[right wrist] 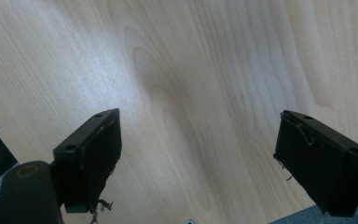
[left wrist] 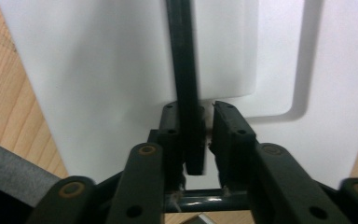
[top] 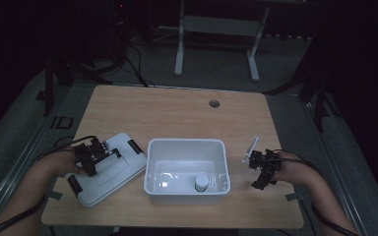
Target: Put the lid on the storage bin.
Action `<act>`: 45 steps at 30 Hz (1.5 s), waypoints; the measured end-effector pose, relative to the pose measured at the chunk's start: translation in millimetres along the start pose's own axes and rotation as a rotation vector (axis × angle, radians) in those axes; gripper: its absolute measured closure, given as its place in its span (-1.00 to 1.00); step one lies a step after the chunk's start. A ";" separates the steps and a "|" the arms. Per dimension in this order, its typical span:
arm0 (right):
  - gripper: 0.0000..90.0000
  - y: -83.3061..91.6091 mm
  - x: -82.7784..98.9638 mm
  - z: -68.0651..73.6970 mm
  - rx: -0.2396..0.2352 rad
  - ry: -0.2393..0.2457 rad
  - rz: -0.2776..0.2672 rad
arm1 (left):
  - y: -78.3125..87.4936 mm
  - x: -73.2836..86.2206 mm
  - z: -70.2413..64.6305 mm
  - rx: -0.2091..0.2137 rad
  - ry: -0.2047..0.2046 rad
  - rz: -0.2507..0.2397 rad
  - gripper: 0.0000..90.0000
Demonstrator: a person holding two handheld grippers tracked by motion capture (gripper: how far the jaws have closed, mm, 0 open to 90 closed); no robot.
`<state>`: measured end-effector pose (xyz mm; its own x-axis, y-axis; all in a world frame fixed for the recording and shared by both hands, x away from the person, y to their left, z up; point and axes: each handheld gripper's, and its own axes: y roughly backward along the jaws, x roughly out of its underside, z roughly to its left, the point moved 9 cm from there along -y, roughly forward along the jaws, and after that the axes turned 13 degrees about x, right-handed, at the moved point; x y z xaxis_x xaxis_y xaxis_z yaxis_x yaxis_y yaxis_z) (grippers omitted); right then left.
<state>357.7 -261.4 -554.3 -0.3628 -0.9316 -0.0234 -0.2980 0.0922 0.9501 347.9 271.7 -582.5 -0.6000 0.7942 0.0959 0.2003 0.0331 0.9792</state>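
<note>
The lid (top: 109, 168) is white, flat and rectangular with rounded corners, a raised panel in its middle, black clips at its ends and a black handle (left wrist: 185, 84) across its top; it lies on the wooden table (top: 177, 110) at the left, just beside the white bin (top: 187, 145); the left gripper (top: 92, 156) sits on it, jaws drawn narrow about the handle, one pad touching it and a thin gap at the other; the bin holds a small white-capped jar (top: 201, 182); the right gripper (top: 262, 169) hovers right of the bin, jaws wide over bare wood (right wrist: 191, 84); nothing blocks the lid.
</note>
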 end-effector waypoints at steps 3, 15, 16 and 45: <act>-0.68 -3.0 1.2 0.8 -0.005 -0.009 0.001 | -0.5 -0.7 0.4 0.005 0.008 -0.004 0.72; -0.68 -16.2 18.0 7.3 -0.029 -0.040 0.022 | 1.1 0.8 4.2 0.113 0.024 -0.072 0.86; -0.68 -16.1 19.2 7.0 -0.030 -0.044 0.023 | 1.5 0.3 3.6 0.119 0.015 -0.070 0.86; -0.68 -9.1 22.1 5.2 -0.014 -0.059 0.009 | 84.8 29.6 -11.4 0.084 -0.003 -0.106 0.86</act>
<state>347.7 -281.0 -565.2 -0.4168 -0.9084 -0.0332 -0.2825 0.0948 0.9546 338.3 291.1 -494.5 -0.6188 0.7855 -0.0083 0.2000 0.1678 0.9653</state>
